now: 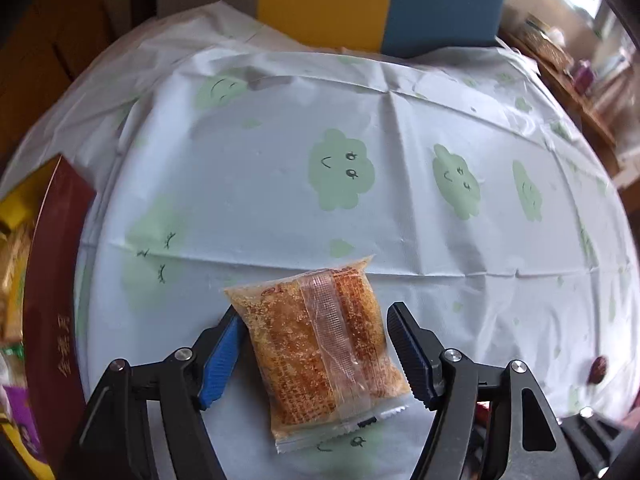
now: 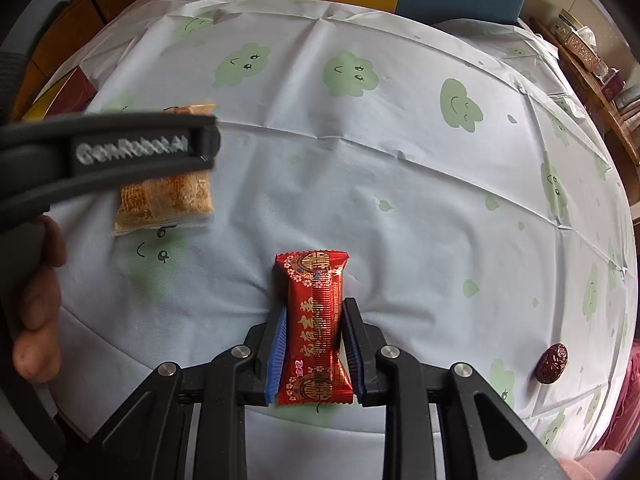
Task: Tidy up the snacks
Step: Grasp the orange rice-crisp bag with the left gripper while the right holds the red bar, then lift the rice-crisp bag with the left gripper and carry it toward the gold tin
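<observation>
Right tool (image 2: 313, 344) clamped on red snack (image 2: 316, 328); left tool (image 1: 316, 354), marked "GenRobot.AI", spread around orange snack (image 1: 320, 344).

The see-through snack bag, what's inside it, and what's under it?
Inside the clear snack bag you can see an orange-brown, crumbly cake. It lies flat on the tablecloth with green smiley clouds, between the open left gripper. The cloth right underneath it is covered.

Cloud-print tablecloth (image 2: 400, 200); yellow-blue panel (image 1: 380, 0) behind; cluttered shelf (image 2: 592, 64).
</observation>
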Demonstrator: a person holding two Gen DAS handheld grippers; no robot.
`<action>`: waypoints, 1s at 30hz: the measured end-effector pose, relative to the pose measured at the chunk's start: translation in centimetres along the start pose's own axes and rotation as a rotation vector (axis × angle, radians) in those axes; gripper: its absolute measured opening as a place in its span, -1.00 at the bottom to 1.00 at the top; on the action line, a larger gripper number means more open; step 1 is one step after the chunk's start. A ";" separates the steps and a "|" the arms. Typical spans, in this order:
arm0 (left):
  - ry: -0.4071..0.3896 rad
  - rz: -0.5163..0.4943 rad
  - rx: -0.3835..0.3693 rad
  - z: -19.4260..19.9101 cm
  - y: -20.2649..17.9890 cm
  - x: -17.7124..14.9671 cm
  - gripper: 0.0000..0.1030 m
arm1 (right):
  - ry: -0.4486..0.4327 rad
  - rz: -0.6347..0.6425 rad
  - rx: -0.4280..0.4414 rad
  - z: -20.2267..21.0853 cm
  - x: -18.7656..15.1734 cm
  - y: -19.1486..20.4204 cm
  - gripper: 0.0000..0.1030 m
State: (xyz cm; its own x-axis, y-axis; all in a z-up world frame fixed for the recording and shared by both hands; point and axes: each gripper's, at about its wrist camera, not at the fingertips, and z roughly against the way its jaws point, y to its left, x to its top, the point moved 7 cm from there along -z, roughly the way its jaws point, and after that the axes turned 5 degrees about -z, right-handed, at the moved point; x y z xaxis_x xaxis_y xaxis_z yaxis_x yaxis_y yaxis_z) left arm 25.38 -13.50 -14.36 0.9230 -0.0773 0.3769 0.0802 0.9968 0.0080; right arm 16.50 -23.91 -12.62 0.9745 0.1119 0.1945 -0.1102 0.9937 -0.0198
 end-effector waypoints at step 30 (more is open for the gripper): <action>-0.272 -0.269 -0.053 4.6 2.7 -11.7 0.22 | -0.030 0.004 -0.003 -0.1 -0.5 0.0 -0.47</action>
State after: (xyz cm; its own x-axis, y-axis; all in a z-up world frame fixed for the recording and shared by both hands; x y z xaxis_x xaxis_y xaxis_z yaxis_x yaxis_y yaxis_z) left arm 13.08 -9.83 -14.45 0.7332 -0.3202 0.5999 0.3321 0.9385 0.0950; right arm 16.06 -23.92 -12.79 0.9678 0.1158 0.2236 -0.1134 0.9933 -0.0240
